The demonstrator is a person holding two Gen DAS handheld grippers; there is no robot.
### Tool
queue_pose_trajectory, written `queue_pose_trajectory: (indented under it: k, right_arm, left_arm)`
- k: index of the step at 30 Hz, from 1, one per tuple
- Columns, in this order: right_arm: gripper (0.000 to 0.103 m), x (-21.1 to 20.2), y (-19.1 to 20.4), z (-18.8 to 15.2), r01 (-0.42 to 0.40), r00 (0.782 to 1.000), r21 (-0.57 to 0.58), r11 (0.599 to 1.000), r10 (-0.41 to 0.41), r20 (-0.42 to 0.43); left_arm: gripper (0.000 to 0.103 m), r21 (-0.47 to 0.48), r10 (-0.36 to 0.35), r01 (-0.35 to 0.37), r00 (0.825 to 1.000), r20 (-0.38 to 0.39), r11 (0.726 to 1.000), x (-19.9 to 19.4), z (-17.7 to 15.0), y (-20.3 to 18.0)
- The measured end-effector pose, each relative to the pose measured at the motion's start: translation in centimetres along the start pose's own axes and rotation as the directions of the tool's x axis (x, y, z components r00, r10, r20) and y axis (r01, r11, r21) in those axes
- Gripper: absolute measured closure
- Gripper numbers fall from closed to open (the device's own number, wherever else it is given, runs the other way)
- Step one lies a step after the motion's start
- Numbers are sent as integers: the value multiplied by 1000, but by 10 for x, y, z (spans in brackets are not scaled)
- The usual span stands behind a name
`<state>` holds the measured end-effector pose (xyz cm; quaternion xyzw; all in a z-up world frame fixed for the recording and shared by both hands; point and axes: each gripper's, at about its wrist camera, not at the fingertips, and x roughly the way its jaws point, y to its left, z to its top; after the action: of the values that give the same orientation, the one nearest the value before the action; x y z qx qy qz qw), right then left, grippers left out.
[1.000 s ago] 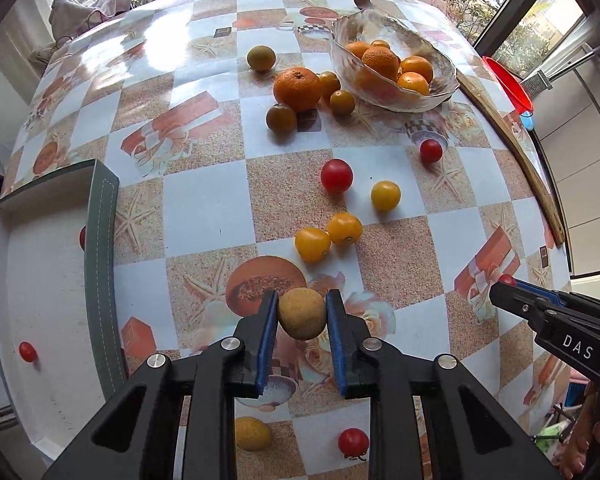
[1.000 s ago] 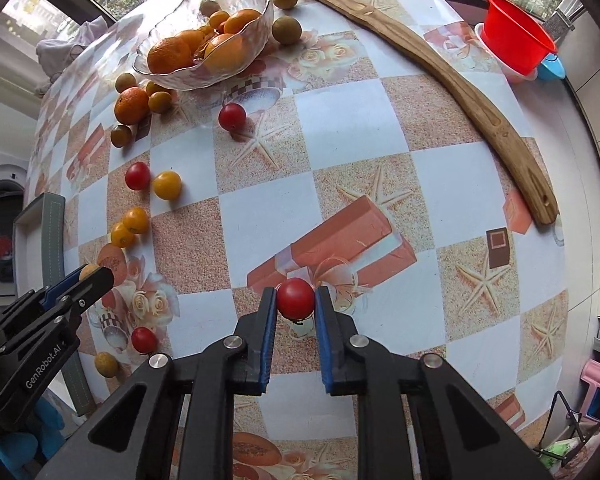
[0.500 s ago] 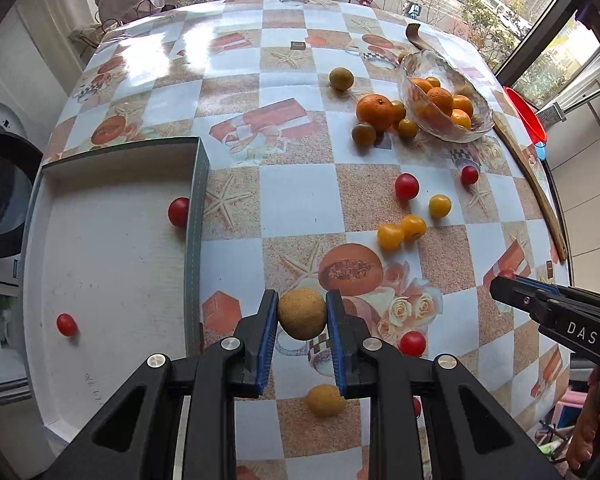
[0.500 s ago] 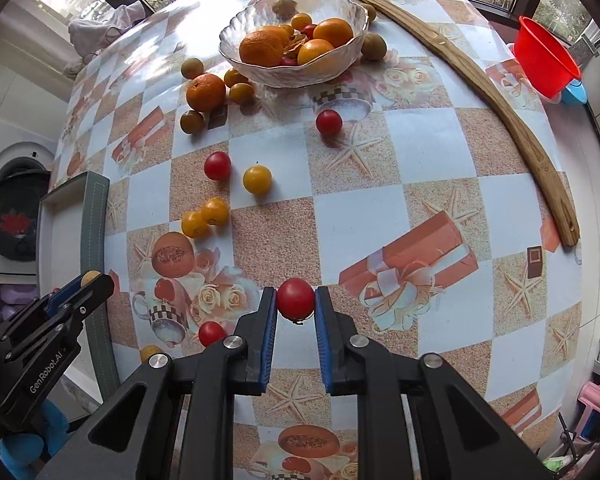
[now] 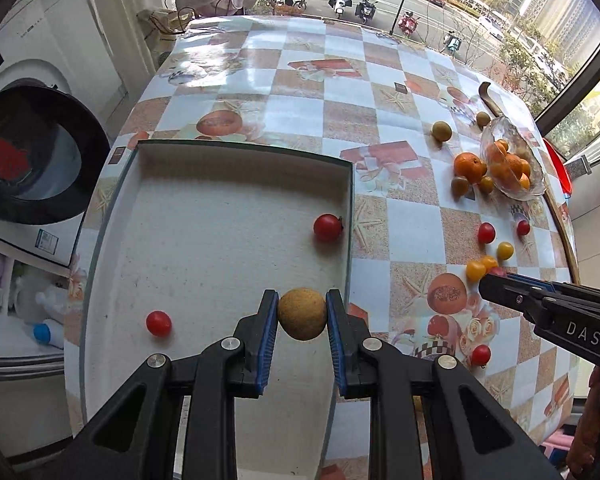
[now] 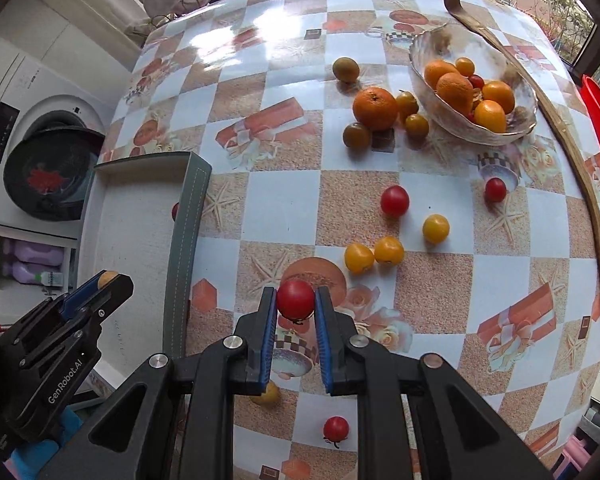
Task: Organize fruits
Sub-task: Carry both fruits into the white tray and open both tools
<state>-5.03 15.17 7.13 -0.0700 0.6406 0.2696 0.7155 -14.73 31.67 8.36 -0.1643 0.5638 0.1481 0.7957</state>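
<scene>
Left tool [image 5: 302, 316]: clenched on a round tan rough-skinned fruit [image 5: 302, 313], held between the blue pads above the near right part of the tray.
Right tool [image 6: 296, 302]: clenched on a small red cherry tomato [image 6: 295, 299], held over the bench just right of the tray's wall.
Tray: a shallow rectangular white tray with a grey-green rim [image 5: 350, 216] lies under and ahead of the left tool; two red tomatoes rest inside, one [image 5: 328, 227] ahead by the right wall, one [image 5: 158, 323] to the tool's left.
Bench: a rounded bench covered in a glossy checked oilcloth [image 6: 284, 208] of pale blue and sandy squares printed with starfish, gift boxes, melons and roses.
Loose fruit: ahead and right of the right tool lie yellow and red tomatoes, a large orange [image 6: 375, 108] and small brown-green fruits.
Bowl: a clear glass bowl of oranges [image 6: 516, 120] stands far ahead on the right, beside a long curved wooden strip [image 6: 580, 168].
Room: a front-loading washing machine [image 5: 32, 160] stands left of the bench; windows beyond show a street with parked scooters.
Writing: "DAS" on the right tool's body, "GenRobot.AI" on the left tool's body.
</scene>
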Motion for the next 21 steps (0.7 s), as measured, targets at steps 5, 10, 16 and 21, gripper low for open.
queue_pose_trajectory:
  k: [5,10,16,21]
  right_arm:
    - [83,18,50,20,-31,1000,-71,997,30,-8]
    - [83,41,88,41,-55,998,-116,992,52,-24]
    - [83,74,112,65,-75,996,-113,991,69,-59]
    - [83,95,123,75,-54,996,-121,991,45,-81]
  left_arm:
    - [78,-41,33,-32,999,5,999,8,11,39]
    - [78,-69,63,-63,998,9,996,21,24,70]
    - [78,-91,84,-84,996,-10,992,43,34,92]
    - [78,-86,88,-91,995,-36,992,58,36,96]
